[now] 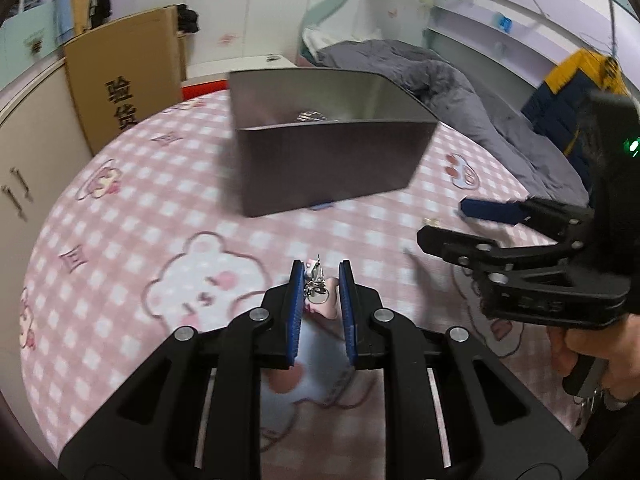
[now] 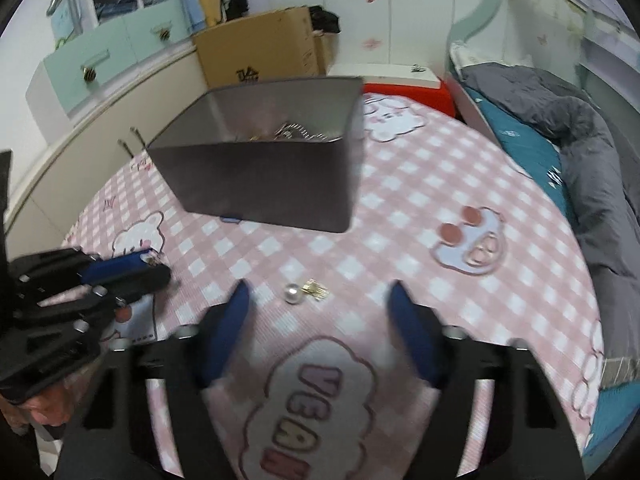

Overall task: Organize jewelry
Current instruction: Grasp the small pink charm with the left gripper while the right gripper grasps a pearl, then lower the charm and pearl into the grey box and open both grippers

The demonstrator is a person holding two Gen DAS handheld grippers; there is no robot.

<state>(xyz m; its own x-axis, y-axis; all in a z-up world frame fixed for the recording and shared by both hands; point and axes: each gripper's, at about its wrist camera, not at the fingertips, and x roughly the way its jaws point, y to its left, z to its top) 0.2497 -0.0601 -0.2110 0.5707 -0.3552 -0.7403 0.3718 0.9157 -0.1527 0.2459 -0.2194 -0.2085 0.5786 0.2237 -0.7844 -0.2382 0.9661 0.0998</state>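
Observation:
A dark grey open box (image 1: 328,164) stands on the pink checked cloth and holds silvery jewelry (image 1: 310,116); it also shows in the right wrist view (image 2: 264,176). My left gripper (image 1: 321,276) has its blue pads close on either side of a pink charm with a silver ring and clasp (image 1: 318,292), low over the cloth. My right gripper (image 2: 320,296) is open wide above a pearl (image 2: 292,293) and a small gold piece (image 2: 316,289) lying on the cloth. The right gripper also shows in the left wrist view (image 1: 444,220).
The pink cloth (image 2: 400,208) covers a round table. A cardboard box (image 1: 120,76) and white cabinets stand to the left. A bed with a grey quilt (image 2: 592,152) lies to the right. A red edge (image 2: 404,88) shows behind the grey box.

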